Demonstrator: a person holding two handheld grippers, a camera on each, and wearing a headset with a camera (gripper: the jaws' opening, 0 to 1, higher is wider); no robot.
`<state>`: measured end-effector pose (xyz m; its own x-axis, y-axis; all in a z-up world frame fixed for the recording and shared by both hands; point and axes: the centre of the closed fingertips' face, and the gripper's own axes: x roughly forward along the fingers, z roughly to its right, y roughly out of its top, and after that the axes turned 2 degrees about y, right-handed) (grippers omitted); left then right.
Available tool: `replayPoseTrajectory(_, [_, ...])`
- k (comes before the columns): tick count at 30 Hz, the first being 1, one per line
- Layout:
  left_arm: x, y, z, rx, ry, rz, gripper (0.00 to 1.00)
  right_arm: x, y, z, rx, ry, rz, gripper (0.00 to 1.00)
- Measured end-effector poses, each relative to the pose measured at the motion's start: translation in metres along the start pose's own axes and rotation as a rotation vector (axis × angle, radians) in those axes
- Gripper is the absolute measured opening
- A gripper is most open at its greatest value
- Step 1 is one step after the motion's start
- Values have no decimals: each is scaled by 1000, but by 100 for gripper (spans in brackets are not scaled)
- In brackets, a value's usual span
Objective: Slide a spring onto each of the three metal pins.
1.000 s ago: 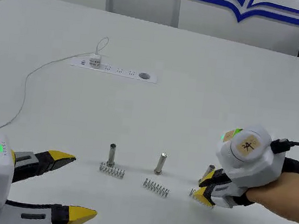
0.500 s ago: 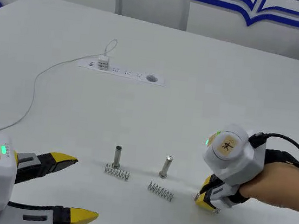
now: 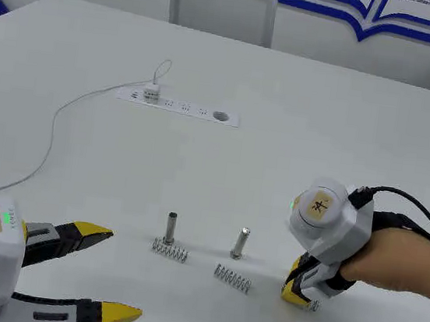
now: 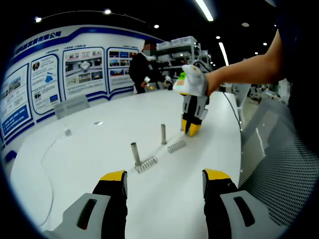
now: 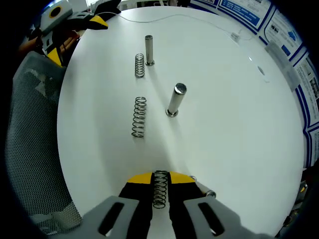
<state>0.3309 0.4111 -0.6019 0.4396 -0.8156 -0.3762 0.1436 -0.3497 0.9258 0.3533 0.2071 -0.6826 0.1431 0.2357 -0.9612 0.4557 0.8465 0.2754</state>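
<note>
Your R gripper point(image 3: 298, 292) has swung from a low, sideways reach to a steeper, tips-down pose over the table point(image 3: 293, 163), w/ its body now standing above the tips in head view. The third pin point(image 5: 210, 193), seen 1.0 s ago just beside the tips, is now hidden behind the gripper body in head view; ref. right gripper view, where its base sits just beside the jaws. The third spring point(image 5: 159, 188), prev. lying flat under the tips, now sits gripped between the jaws, one end poking past them.
</note>
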Motion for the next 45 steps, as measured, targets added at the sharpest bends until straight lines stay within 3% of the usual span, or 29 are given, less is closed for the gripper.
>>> replayPoseTrajectory(5, [2, 1, 2, 4, -10, 2, 63, -6, -2, 1, 45, -31, 59, 12])
replayPoseTrajectory(11, [7, 3, 5, 10, -29, 2, 62, -25, 3, 3, 107, -76, 166, 12])
replayPoseTrajectory(28, [18, 12, 18, 43, -90, 9, 62, -49, 0, -4, 256, -145, 346, 12])
replayPoseTrajectory(35, [31, 21, 31, 58, -153, 21, 61, -65, 18, -15, 257, -143, 420, 12])
replayPoseTrajectory(45, [50, 34, 46, 43, -239, 38, 58, -85, 72, -39, 231, -63, 581, 12])
